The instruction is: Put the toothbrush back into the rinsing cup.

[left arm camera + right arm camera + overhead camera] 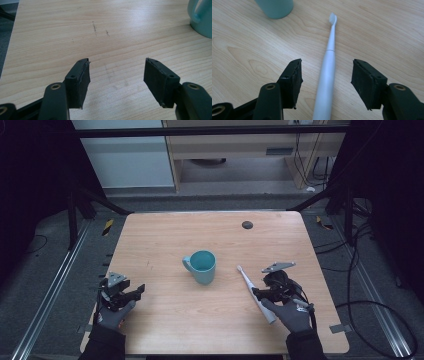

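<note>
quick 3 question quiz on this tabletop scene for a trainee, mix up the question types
1. True or false: the right gripper has its pads pressed on the toothbrush.
2. Which way does the mug handle point in the high view? A) toward the left gripper side B) toward the toothbrush C) toward the far edge of the table
3. Fill in: the toothbrush lies flat with its bristle end pointing toward the ____.

Key
1. False: the jaws stand open on either side of the handle, with a gap on both sides.
2. A
3. mug, roughly; the head ends just beside it.
</note>
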{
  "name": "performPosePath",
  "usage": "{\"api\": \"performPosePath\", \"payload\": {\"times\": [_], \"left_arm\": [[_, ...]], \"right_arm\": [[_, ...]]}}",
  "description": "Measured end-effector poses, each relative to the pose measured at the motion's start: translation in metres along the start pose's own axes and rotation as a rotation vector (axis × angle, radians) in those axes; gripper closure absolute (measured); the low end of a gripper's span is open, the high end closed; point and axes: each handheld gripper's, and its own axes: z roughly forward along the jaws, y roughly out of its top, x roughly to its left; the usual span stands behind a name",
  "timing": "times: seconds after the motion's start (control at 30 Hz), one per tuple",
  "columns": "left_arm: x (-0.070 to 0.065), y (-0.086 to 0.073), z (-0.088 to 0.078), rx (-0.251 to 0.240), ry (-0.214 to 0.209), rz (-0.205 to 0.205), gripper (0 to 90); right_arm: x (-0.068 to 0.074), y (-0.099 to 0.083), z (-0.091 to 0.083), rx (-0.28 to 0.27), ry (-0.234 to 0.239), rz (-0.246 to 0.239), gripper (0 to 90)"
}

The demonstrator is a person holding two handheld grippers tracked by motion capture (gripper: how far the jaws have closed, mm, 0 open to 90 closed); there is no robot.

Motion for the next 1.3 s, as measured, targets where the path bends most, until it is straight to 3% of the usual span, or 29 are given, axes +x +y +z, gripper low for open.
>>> {"api": "performPosePath", "payload": {"times": [0.37, 0.7, 1.3], "left_arm": [[0.0, 0.0, 0.0, 0.002, -0.003, 0.003, 36.7], [-0.001, 0.0, 0.002, 0.012, -0.006, 0.003, 36.7], [-0.001, -0.001, 0.003, 0.021, -0.009, 0.009, 36.7]], "right_arm": [[0.002, 0.002, 0.024, 0.108, 0.009, -0.024, 45.4], [0.001, -0.003, 0.04, 0.207, 0.018, -0.013, 48.7], [-0.005, -0.007, 0.055, 0.289, -0.006, 0.014, 56.5]]}}
